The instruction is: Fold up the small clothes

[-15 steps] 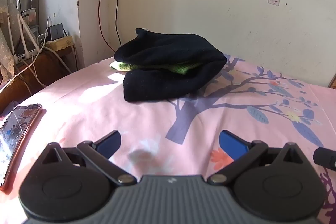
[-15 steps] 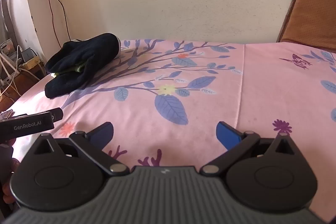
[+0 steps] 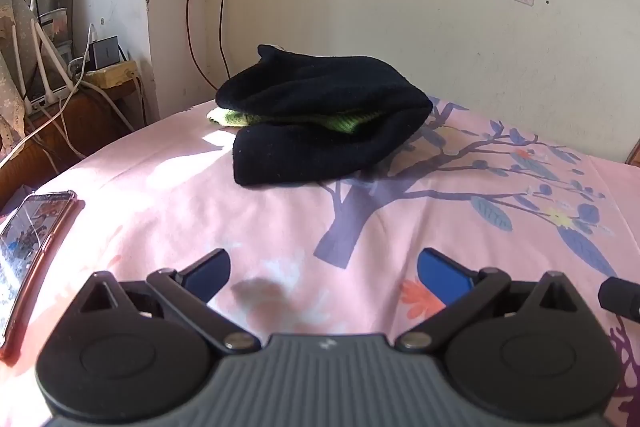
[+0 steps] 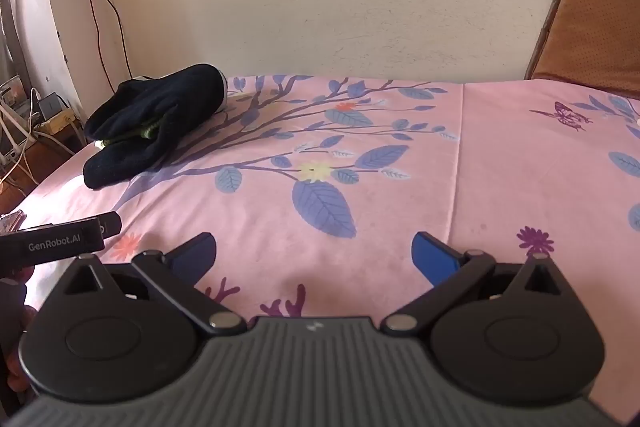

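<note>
A black knit garment (image 3: 324,115) with a green layer inside lies folded in a pile on the pink floral bedsheet (image 3: 280,227), near the wall. It also shows in the right wrist view (image 4: 156,123) at the far left of the bed. My left gripper (image 3: 324,273) is open and empty, low over the sheet, well short of the pile. My right gripper (image 4: 314,259) is open and empty over the sheet, far right of the pile. The left gripper's body (image 4: 60,239) shows at the left edge of the right wrist view.
A phone (image 3: 32,239) lies on the bed's left edge. A wooden side table with cables and chargers (image 3: 80,83) stands left of the bed. The wall (image 3: 440,7) runs behind it. A brown cushion (image 4: 592,27) sits at the far right.
</note>
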A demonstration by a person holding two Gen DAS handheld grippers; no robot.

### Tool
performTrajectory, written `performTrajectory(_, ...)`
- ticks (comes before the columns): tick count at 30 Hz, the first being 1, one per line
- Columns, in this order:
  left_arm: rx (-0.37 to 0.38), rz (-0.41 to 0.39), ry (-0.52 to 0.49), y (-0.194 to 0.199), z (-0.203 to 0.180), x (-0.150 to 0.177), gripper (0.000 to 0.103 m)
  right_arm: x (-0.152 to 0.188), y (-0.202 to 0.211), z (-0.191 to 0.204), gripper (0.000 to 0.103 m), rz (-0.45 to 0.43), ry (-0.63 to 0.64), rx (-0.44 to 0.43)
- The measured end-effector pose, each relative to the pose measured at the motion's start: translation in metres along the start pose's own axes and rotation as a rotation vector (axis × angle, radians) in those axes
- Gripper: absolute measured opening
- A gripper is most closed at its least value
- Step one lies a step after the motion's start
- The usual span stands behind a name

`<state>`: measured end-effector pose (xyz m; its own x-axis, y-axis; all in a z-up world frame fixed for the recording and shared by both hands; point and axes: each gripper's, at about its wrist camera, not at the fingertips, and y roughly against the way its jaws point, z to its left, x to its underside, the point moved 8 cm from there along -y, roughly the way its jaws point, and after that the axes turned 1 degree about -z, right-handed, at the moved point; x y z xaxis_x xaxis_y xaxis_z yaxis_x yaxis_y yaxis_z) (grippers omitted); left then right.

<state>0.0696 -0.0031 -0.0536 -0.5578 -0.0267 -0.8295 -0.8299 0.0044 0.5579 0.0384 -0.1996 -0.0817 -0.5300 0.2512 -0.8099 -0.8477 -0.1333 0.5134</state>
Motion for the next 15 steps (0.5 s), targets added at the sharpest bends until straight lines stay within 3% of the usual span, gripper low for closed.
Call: performTrajectory(15, 0.086, 0.035, -0.093, -0.002, -0.017, 0.006, 0.103, 0.0, -0.002, -0.003, 0.103, 0.007, 0.006, 0.039)
